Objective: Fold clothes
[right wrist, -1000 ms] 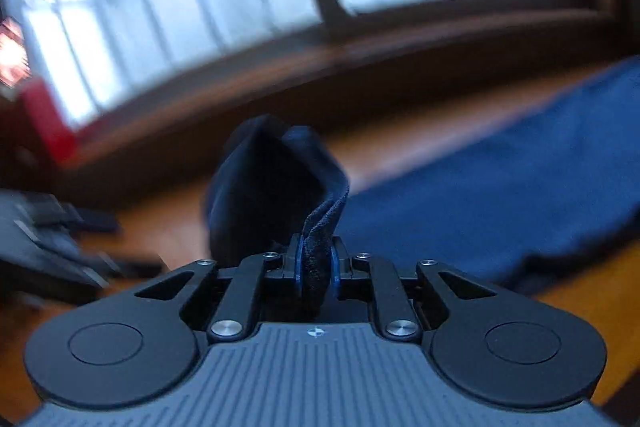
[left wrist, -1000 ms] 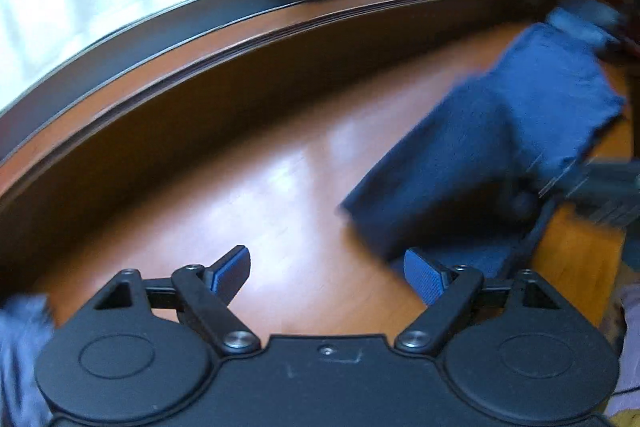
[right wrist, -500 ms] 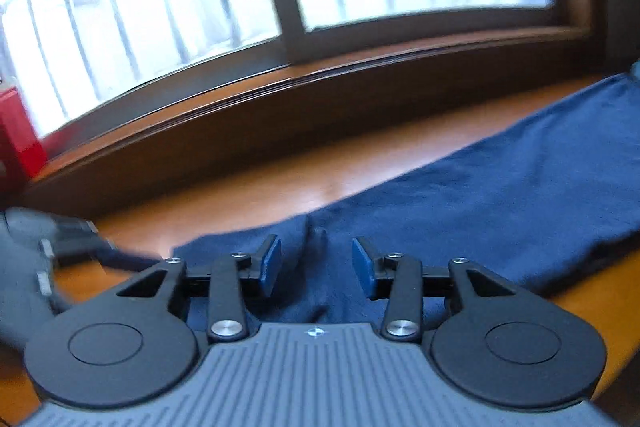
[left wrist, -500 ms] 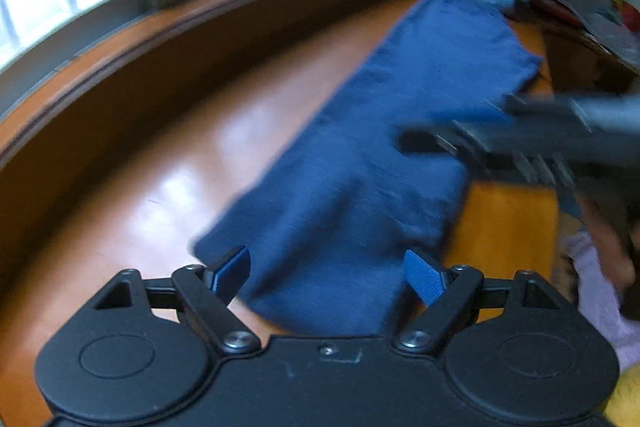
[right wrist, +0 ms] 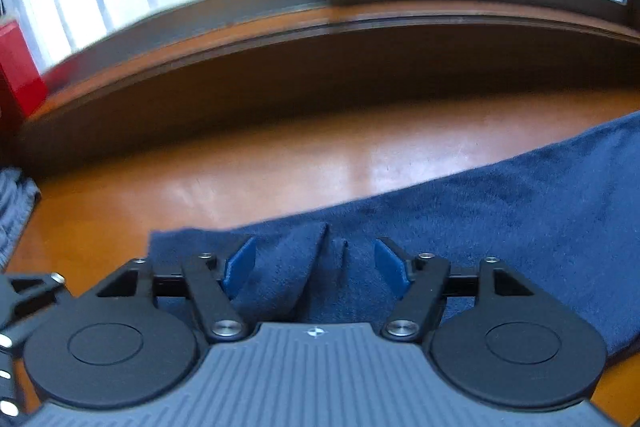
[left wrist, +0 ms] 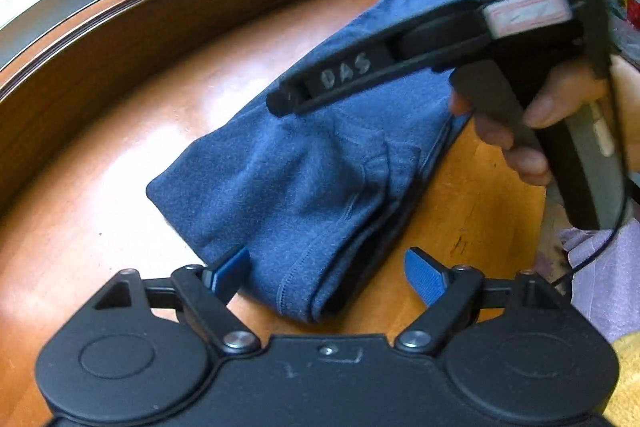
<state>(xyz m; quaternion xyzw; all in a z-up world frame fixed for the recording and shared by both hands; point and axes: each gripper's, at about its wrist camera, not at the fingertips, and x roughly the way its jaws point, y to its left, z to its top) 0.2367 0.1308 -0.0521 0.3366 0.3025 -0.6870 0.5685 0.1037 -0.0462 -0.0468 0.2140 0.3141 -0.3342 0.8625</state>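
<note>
Left wrist: left tongs (left wrist: 326, 275) spread wide over near end of folded blue cloth (left wrist: 304, 179) lying flat on wood surface (left wrist: 120, 167); pads clear of fabric. Right tongs (left wrist: 280, 103) hover above cloth middle, hand (left wrist: 560, 123) on handle. Right wrist: right tongs (right wrist: 316, 263) apart, jaws just been opening; cloth (right wrist: 480, 211) ridge between pads, unpinched.

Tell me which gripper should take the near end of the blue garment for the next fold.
Left, probably. The left gripper is open with the blue garment's near folded end between its fingers. The right gripper has just been opening, its pads off the cloth, over a flat stretch with only a small pleat.
</note>
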